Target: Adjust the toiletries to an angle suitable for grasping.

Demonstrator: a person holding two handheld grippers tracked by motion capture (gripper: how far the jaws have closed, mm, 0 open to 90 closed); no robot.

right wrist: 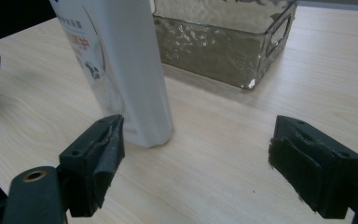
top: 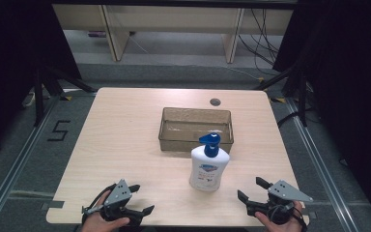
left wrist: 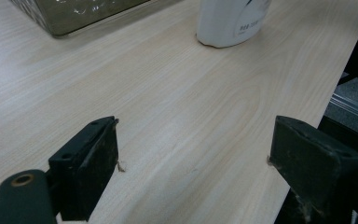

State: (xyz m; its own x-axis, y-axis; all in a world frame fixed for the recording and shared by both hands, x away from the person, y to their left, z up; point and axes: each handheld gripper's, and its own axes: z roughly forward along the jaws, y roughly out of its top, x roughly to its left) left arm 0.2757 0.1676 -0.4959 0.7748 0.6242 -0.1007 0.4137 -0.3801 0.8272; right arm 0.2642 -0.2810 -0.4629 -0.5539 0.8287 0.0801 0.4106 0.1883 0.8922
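This looks like a lab or recording studio set up for capturing manipulation work, not a home. A light wooden table point(top: 125, 145) with a cable port point(top: 215, 102) near its far edge stands on grey carpet. Black curtains point(top: 9, 58) hang at both sides, with dark stand legs point(top: 43, 92) at the table's far corners. Metal floor rails point(top: 9, 169) run along each side, a taped "5" point(top: 58, 130) marks the floor at the left, and loose cables point(top: 263, 38) trail under plain desks point(top: 174, 24) behind.

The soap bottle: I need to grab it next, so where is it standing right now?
In the high view the soap bottle stands upright right of the table's centre, just in front of the clear bin, nearer the right gripper.
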